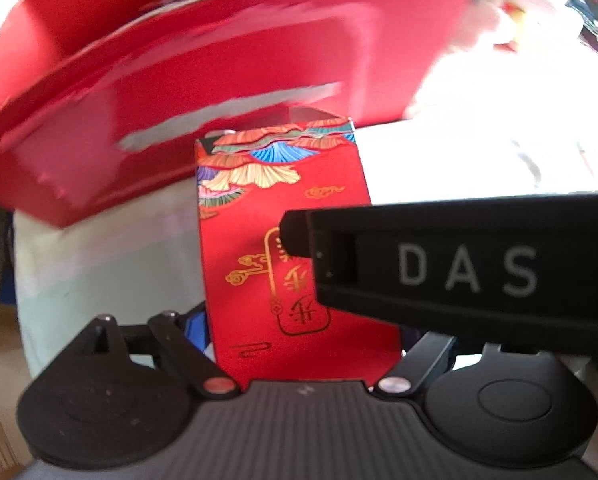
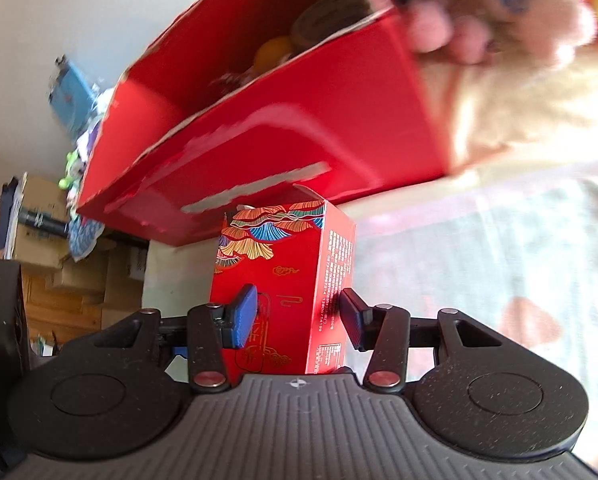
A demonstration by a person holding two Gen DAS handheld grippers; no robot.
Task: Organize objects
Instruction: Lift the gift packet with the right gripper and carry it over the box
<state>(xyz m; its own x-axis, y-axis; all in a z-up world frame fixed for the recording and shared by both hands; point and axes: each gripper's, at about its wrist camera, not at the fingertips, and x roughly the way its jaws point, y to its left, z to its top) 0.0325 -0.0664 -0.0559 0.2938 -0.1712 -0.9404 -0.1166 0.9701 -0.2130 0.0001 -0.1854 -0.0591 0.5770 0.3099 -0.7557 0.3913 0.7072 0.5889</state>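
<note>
Right gripper (image 2: 295, 316) straddling carton (image 2: 283, 280), pads not quite touching: part-open. Left gripper (image 1: 299, 332) w/ carton (image 1: 283, 248) between its fingers, grip state unclear. Carton just before red bin (image 2: 299, 128). Prob light, thin card; pinch mid side walls, gently.

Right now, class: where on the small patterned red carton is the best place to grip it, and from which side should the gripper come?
Grip the small patterned red carton across its lower body, on the two flat opposite faces, coming from the near side. It stands upright with straight walls, and the right gripper already straddles it there. The big red box crowds its top.
</note>
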